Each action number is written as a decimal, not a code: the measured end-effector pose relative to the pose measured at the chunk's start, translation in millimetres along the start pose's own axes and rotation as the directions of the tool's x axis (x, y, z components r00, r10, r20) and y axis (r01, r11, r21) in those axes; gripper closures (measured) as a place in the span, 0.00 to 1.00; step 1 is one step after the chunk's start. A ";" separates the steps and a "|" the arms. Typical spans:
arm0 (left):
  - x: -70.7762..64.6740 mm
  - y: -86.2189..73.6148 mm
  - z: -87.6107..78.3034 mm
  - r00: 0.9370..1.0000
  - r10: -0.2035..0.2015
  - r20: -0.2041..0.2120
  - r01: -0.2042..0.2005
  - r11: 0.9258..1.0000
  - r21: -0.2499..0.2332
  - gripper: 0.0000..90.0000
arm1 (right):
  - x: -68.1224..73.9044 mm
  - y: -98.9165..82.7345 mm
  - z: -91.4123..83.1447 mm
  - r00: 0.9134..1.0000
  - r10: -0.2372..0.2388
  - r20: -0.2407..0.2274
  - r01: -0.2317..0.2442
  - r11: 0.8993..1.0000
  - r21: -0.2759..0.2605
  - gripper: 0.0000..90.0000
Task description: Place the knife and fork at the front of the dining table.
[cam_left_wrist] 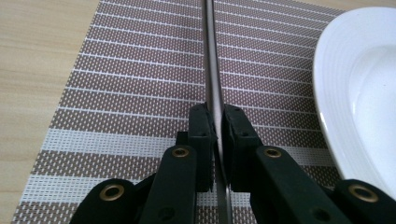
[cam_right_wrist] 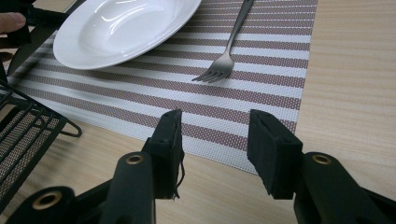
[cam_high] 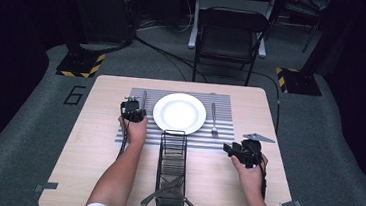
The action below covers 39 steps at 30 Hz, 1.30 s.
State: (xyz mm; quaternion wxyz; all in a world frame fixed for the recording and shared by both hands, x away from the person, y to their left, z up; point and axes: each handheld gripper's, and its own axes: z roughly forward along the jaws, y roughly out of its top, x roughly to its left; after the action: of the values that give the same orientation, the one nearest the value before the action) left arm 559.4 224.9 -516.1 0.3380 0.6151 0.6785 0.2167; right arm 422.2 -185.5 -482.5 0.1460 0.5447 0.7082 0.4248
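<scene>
From the high view, a light wooden desk (cam_high: 92,140) carries one brown-and-white striped woven placemat (cam_high: 220,139) with one round white ceramic plate (cam_high: 179,112) at its centre. One silver metal fork (cam_high: 214,120) lies on the mat to the plate's right, and a thin silver metal utensil (cam_high: 144,98) lies to its left. A black wire-mesh caddy (cam_high: 172,167) stands in front of the plate with two dark utensils across its near end. The left hand-held gripper (cam_high: 133,111) sits at the thin utensil; the right hand-held gripper (cam_high: 239,150) hovers off the mat's right corner.

The left gripper view adds the grip itself: the left hand-held gripper (cam_left_wrist: 218,126) is closed narrow on the thin utensil (cam_left_wrist: 211,70), the plate (cam_left_wrist: 359,93) just beside.

In the right gripper view, the right hand-held gripper (cam_right_wrist: 215,140) is spread wide and holds nothing, above the mat's edge near the fork (cam_right_wrist: 224,60).
</scene>
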 end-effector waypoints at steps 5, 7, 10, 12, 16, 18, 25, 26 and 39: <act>-0.4 0.1 1.7 1.000 -0.016 0.000 0.016 1.000 -0.004 0.92 | 0.8 0.3 -0.9 1.000 -0.003 -0.003 0.003 1.000 -0.004 0.61; -0.7 0.4 2.4 1.000 -0.011 -0.001 0.011 1.000 -0.005 0.92 | 0.7 0.4 -1.2 1.000 0.001 -0.003 -0.001 1.000 -0.006 0.61; -1.4 0.7 3.6 1.000 -0.003 0.000 0.003 1.000 -0.009 0.92 | 0.4 0.4 -1.0 1.000 -0.002 -0.003 0.002 1.000 -0.006 0.61; -2.6 2.4 4.0 1.000 0.011 -0.005 -0.011 1.000 0.003 0.92 | 0.6 0.4 -0.7 1.000 -0.004 -0.004 0.004 1.000 -0.006 0.61; -4.8 4.9 5.3 1.000 0.029 -0.001 -0.029 0.999 0.018 0.92 | 1.0 0.3 0.2 1.000 -0.005 -0.004 0.005 1.000 -0.002 0.61; -5.4 4.8 5.3 1.000 0.027 -0.006 -0.027 0.999 0.018 0.92 | 1.2 0.4 0.0 1.000 -0.003 -0.005 0.003 1.000 -0.003 0.61; -3.4 4.9 5.6 1.000 0.021 0.010 -0.021 1.000 0.017 0.91 | 1.0 0.4 -0.4 1.000 -0.003 -0.006 0.003 1.000 -0.003 0.61; -3.4 4.9 5.4 1.000 0.024 0.010 -0.024 1.000 0.019 0.91 | 1.1 0.4 -0.3 1.000 -0.002 -0.006 0.002 1.000 -0.002 0.61; -1.4 5.3 5.5 1.000 0.025 0.003 -0.025 1.000 0.013 0.89 | 0.9 0.6 0.3 1.000 -0.005 -0.007 0.005 1.000 -0.002 0.61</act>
State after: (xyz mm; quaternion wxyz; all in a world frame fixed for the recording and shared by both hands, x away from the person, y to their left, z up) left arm 567.1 223.7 -515.8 0.3321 0.6261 0.6717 0.2158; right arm 422.5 -184.5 -482.1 0.1450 0.5412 0.7095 0.4273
